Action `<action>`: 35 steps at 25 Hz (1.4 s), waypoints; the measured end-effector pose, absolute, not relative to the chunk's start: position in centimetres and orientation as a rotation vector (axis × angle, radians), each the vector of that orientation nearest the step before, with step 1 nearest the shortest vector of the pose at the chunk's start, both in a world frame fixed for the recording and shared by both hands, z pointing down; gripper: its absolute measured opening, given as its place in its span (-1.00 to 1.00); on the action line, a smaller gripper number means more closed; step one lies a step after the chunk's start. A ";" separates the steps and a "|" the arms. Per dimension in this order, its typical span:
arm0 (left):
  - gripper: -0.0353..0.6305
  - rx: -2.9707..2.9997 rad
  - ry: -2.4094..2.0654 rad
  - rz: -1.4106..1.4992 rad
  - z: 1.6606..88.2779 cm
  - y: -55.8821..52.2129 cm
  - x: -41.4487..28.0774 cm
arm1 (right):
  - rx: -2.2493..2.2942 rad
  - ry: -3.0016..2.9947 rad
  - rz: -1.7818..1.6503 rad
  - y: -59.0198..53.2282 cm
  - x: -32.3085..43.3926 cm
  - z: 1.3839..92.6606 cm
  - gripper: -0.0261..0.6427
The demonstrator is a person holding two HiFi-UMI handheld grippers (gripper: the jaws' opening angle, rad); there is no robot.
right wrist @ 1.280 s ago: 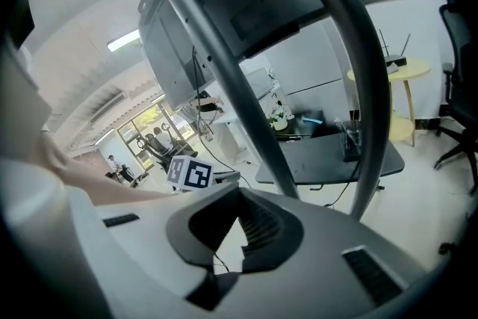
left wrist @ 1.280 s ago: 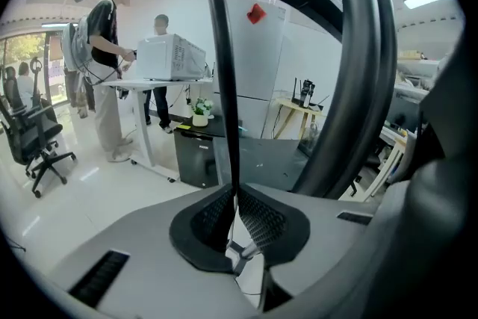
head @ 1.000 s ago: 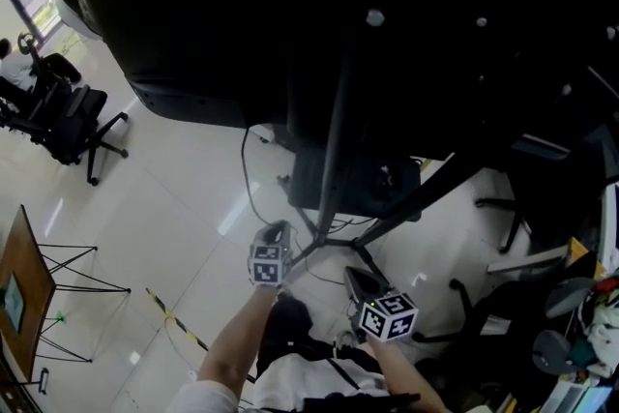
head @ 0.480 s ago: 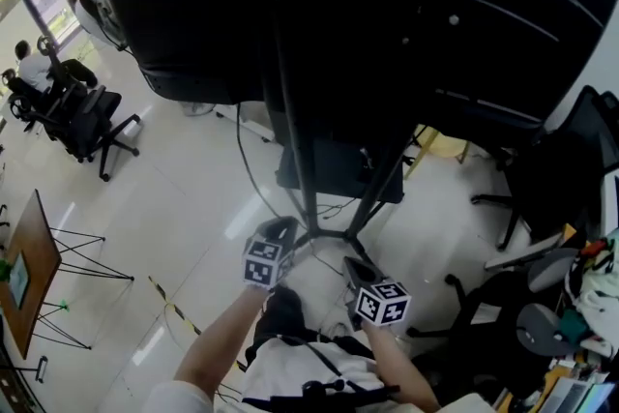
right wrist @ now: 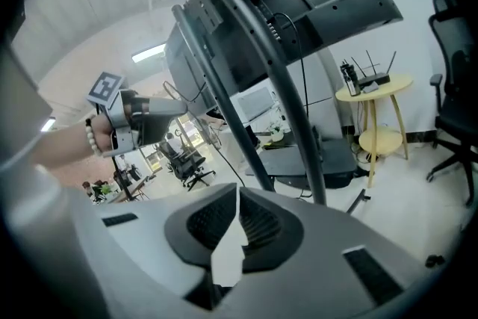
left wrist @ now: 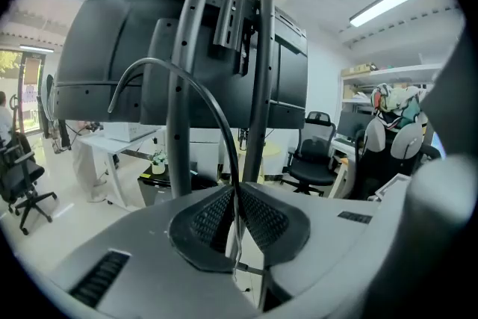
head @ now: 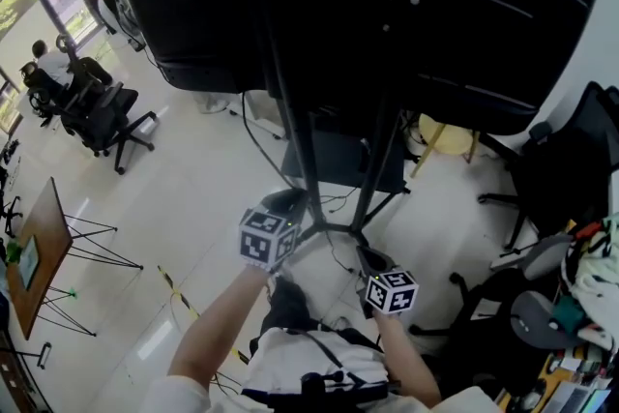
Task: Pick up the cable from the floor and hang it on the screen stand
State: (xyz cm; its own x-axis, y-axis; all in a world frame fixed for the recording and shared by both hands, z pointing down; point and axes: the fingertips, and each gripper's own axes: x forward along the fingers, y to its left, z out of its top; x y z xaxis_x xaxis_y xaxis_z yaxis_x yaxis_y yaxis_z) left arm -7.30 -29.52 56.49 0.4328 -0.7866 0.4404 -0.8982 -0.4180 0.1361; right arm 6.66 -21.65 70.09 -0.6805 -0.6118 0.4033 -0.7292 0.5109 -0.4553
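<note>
Left gripper view shows your left gripper [left wrist: 237,194] clamped on the cable [left wrist: 213,102]. From the jaws the cable arcs up and to the left, just in front of the stand [left wrist: 179,108] poles and the dark screen [left wrist: 104,41]. Your right gripper [right wrist: 237,194] is beside it, nearer you. Its jaws have just been opening to a narrow slit, with nothing between them. A yellow table [right wrist: 373,90] and a chair [left wrist: 314,164] stand beyond the stand.

The grey left gripper [head: 282,204], carrying the thin black cable [left wrist: 219,110], rises toward the black metal screen stand [head: 293,126]. The grey right gripper's [head: 372,261] empty jaws have just been opening.
</note>
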 end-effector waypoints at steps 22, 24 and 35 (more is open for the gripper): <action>-0.84 2.556 -1.393 0.209 35.2 -26.4 -7.3 | 1.016 -2.763 0.489 -19.7 3.2 63.8 -0.41; -0.84 2.563 -1.413 0.199 33.4 -26.5 -8.0 | 0.990 -2.772 0.468 -19.9 2.3 63.4 -0.35; -0.84 2.662 -1.480 0.221 24.4 -25.4 -10.1 | 0.886 -2.701 0.435 -20.1 -1.6 67.4 -0.27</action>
State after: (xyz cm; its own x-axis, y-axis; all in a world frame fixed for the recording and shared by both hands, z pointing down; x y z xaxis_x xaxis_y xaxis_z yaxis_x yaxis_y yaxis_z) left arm -10.05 -25.38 24.41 0.5206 -0.8371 0.1683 -0.8498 -0.5271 0.0067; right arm -1.62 -20.11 67.39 -0.7783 -0.5290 0.3382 -0.6085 0.7684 -0.1985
